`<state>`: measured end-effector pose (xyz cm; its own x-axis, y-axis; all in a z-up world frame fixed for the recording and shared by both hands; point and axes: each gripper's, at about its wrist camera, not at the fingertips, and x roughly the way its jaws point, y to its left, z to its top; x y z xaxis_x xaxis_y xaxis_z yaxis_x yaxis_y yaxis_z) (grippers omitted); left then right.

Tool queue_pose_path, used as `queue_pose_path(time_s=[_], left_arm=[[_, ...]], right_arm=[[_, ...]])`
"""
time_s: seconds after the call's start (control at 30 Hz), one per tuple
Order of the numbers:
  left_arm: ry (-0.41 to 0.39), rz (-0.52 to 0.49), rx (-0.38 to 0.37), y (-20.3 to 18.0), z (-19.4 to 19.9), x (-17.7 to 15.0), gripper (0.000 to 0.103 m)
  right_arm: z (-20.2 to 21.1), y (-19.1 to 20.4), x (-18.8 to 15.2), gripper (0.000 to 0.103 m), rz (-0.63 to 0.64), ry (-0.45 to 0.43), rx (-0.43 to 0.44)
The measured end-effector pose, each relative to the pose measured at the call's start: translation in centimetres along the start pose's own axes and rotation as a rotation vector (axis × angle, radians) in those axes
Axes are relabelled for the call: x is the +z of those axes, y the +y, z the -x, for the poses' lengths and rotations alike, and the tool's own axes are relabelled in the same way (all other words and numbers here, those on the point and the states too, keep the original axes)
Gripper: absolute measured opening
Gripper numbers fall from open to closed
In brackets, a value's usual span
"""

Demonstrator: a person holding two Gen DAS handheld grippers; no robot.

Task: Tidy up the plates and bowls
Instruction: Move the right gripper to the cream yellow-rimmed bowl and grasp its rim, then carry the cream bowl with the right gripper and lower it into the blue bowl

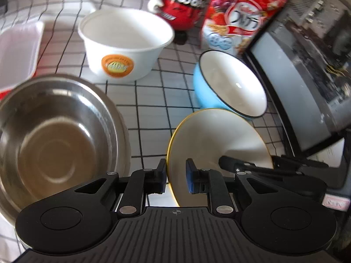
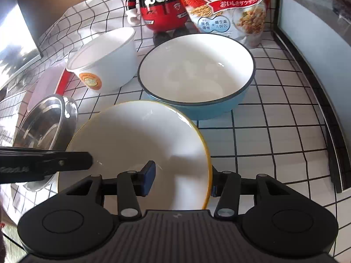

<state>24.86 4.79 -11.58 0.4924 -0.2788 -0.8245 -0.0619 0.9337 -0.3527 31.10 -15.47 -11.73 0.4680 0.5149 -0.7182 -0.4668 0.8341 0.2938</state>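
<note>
Bowl [image 2: 103,65] beside bag [image 2: 230,6] reading "フルグラ".

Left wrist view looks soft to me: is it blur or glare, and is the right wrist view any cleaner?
Left wrist: blur smears the steel bowl and the paper bowl, and the grid lines bend from fisheye. Right wrist: sharper, the cereal bag print is readable; a small glint sits inside the blue bowl, the window at far left is blown out, and the plate carries a soft shadow.
</note>
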Motion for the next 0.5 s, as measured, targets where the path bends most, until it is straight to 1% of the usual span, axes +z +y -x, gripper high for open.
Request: queue_pose_path(time_s=[0.1,0.2,0.3,0.4,0.5], left_arm=[[-0.010,-0.058,-0.022,0.1,0.1,0.0,0.020],[0.012,-0.053,-0.028,0.1,0.0,0.3,0.020],[0.035,-0.076,-0.036,0.1,-0.1,0.8,0.020],[0.038,-0.097,-0.046,0.2,-0.1,0.9,0.020],[0.051,-0.101,-0.039,0.1,-0.1,1.1,0.020]], right_arm=[[-0.5,0.4,-0.1,0.048,-0.011,-0.008,-0.044],[-0.1,0.7,0.0,0.049,-0.042,0.002,-0.060],[0.4,0.3,-0.1,0.049,-0.060,-0.012,-0.064],[0.6,0.0,-0.2,0.049,-0.073,-0.017,-0.081],[0.9,-0.3,-0.3,0.049,-0.093,-0.010,-0.084]])
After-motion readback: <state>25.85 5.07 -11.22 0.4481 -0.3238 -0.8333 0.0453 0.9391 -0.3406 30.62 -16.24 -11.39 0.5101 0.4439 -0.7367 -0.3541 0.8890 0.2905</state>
